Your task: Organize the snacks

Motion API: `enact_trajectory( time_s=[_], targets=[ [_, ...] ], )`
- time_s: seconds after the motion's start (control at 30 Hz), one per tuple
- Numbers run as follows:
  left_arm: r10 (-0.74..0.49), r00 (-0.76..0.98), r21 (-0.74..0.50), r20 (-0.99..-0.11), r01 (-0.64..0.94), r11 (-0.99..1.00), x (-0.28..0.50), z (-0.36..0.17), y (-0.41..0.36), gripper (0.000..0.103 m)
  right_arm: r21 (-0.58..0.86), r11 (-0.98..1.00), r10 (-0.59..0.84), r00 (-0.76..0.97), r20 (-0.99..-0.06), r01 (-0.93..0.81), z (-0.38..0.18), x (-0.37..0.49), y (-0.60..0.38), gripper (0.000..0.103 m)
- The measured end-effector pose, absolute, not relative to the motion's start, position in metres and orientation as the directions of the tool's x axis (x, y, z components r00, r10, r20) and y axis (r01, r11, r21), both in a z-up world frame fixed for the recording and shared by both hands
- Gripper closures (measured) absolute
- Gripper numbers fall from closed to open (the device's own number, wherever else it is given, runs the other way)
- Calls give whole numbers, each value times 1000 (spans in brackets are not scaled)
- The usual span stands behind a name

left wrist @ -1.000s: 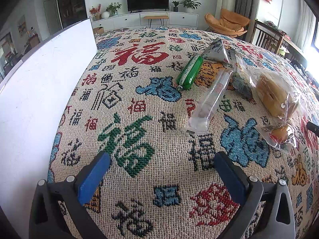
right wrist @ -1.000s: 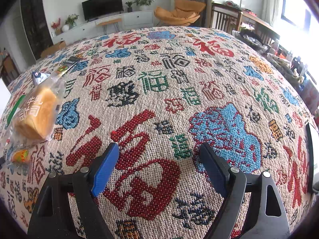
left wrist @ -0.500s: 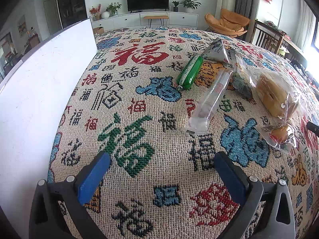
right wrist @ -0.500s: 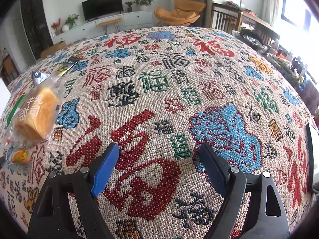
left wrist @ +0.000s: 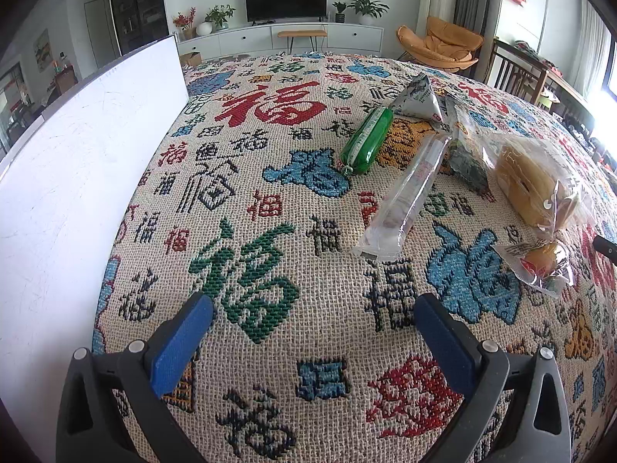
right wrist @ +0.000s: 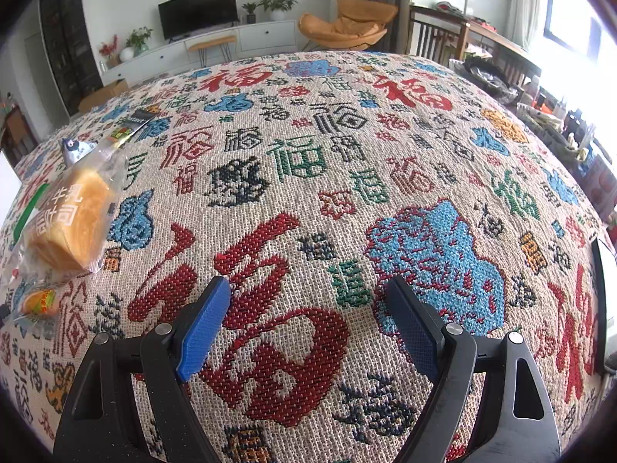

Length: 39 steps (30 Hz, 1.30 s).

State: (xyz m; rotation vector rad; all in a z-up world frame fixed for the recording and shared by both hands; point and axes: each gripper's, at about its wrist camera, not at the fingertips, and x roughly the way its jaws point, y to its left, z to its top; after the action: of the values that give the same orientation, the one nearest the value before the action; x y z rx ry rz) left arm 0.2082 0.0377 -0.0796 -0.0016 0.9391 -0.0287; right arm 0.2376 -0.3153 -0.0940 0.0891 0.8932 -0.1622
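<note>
Several snacks lie on a patterned woven cloth [left wrist: 270, 200]. In the left wrist view: a green sausage pack [left wrist: 366, 141], a triangular silver pack [left wrist: 420, 100], a long clear tube pack [left wrist: 408, 189], a dark seaweed pack [left wrist: 466, 154], a bagged bread [left wrist: 536, 185] and a small orange snack bag [left wrist: 540, 264]. My left gripper [left wrist: 314, 308] is open and empty, short of them. In the right wrist view the bagged bread [right wrist: 73, 220] and the small orange bag [right wrist: 38, 301] lie far left. My right gripper [right wrist: 306, 291] is open and empty over bare cloth.
A white board [left wrist: 77, 162] stands upright along the left side of the cloth. A dark flat device [right wrist: 605, 301] lies at the cloth's right edge. Chairs and a dining table [right wrist: 474, 38] stand beyond the far right.
</note>
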Motion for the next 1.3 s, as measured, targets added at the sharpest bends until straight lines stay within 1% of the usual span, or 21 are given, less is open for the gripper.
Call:
enact_trajectory(
  time_s=[0.37,0.43,0.5,0.6,0.67,0.73,0.77,0.8,0.83,0.87,0.93,1.0,1.03,1.07,1.1,1.13,1.17,1.23,1.3],
  targets=[
    [-27,591,-16,-807,25,1000,208,-80,37,0,9,984,-104,615,-781,178,-94,238,-315,18],
    [-46,574,-21,-817,50,999,208,-79,38,0,10,984,-103,616,-781,178,-94,238,-316,18],
    [-92,557,-69,-826,62,996,207,-74,42,0,10,984,-104,615,-781,178,-94,238,-315,18],
    [-203,578,-186,-790,89,979,214,-52,48,0,10,984,-104,615,-782,178,-94,238,-315,18],
    [-212,590,-173,-779,123,977,231,-35,43,0,9,984,-104,615,-782,178,-94,238,-316,18],
    [-181,572,-106,-800,163,981,261,-24,32,2,13,984,-100,616,-782,176,-94,238,-316,17],
    [-152,555,-74,-818,160,984,276,-24,28,6,16,984,-97,616,-782,175,-94,238,-316,17],
    [-120,543,-47,-831,145,988,291,-26,26,23,16,984,-96,616,-782,175,-94,238,-316,16],
    [-97,517,-40,-850,120,992,309,-30,26,42,17,984,-96,616,-782,175,-94,238,-316,16],
    [-106,492,-59,-864,109,992,321,-35,27,47,17,984,-96,616,-782,175,-94,238,-316,16],
    [-155,443,-121,-883,104,987,342,-47,26,49,16,984,-97,616,-782,175,-94,238,-316,16],
    [-158,430,-116,-889,122,986,349,-55,18,49,16,984,-97,616,-782,175,-94,238,-316,16],
    [-155,431,-100,-889,148,984,352,-58,13,53,16,984,-97,616,-782,175,-94,238,-316,16],
    [-150,432,-80,-889,175,981,353,-60,7,61,16,984,-97,616,-782,175,-94,238,-316,16],
    [-124,439,-40,-890,196,980,353,-62,1,76,16,984,-97,616,-782,175,-94,238,-316,16],
    [-89,456,11,-886,212,977,351,-61,-4,81,16,984,-97,616,-782,175,-94,238,-316,16],
    [-80,460,24,-884,216,976,349,-61,-6,81,15,984,-97,616,-782,175,-94,238,-316,16],
    [-135,450,-45,-883,205,978,339,-58,2,81,15,984,-98,615,-782,175,-94,238,-316,16],
    [-150,456,-77,-877,175,982,321,-55,11,81,15,984,-98,615,-782,176,-94,238,-316,16]
  ],
)
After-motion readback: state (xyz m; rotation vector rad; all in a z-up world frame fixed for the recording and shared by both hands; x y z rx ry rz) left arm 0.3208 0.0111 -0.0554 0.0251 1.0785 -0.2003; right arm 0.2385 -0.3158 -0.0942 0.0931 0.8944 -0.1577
